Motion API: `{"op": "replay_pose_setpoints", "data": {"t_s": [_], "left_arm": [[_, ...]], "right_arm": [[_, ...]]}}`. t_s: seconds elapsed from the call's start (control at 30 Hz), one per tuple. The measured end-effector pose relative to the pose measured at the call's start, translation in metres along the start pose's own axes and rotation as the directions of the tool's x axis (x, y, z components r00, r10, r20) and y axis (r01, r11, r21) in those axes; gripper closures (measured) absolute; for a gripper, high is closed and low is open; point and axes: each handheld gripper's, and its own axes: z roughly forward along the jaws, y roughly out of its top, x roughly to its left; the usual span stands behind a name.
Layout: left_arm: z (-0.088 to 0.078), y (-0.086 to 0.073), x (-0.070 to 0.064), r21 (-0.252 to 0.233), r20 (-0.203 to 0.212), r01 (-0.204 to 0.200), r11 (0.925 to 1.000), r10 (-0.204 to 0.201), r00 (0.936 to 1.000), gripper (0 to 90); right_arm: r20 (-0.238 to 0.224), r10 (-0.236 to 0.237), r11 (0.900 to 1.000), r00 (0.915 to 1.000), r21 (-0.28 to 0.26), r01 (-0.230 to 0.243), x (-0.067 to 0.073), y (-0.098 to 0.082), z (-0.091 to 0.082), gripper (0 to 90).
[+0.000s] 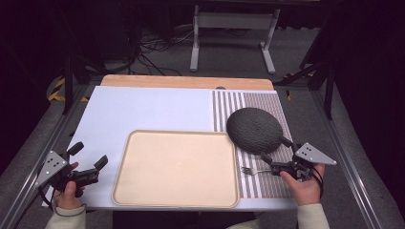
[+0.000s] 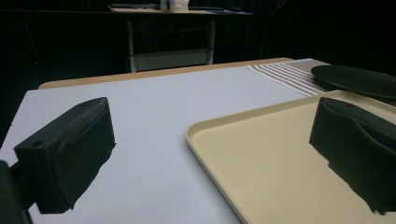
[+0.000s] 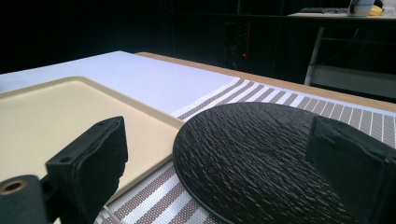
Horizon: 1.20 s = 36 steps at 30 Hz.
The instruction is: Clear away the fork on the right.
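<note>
My left gripper (image 1: 88,155) is held over the table's front left corner, open, with nothing between its jaws. In the left gripper view the gripper (image 2: 215,135) looks across the white tabletop (image 2: 154,102) and the near corner of a beige tray (image 2: 280,154). My right gripper (image 1: 276,150) is at the front right, open and empty, its jaws pointing at a round black textured plate (image 1: 253,130). In the right gripper view the plate (image 3: 252,154) lies ahead between the wide-set jaws of the gripper (image 3: 219,158), untouched. A metal fork (image 1: 252,170) lies on the striped placemat (image 1: 229,107) beside the right hand.
The beige tray (image 1: 175,167) takes up the front middle of the table. The white tabletop (image 1: 143,109) lies bare behind it. A wooden edge (image 1: 186,82) runs along the far side. Beyond it are a desk frame (image 1: 234,28) and floor cables (image 1: 153,47).
</note>
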Motion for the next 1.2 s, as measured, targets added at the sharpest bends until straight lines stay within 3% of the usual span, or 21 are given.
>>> {"op": "replay_pose_setpoints", "data": {"t_s": [0.63,1.03,1.2], "left_arm": [[0.0,0.001,-0.004,0.0,-0.021,-0.011,0.9999,0.011,0.9997,0.8],[0.0,0.002,-0.004,0.01,-0.029,-0.024,0.9997,0.024,0.9993,0.9],[0.001,0.002,-0.005,0.014,-0.03,-0.023,0.9996,0.024,0.9993,0.9]], "right_arm": [[-0.018,0.002,1.0,0.9998,0.014,-0.002,0.002,0.004,0.002,6.2],[-0.057,0.001,1.0,0.9984,0.001,-0.001,0.001,0.028,0.007,8.3],[-0.088,-0.036,0.999,0.9955,0.036,0.039,0.0,0.04,0.013,8.2]]}}
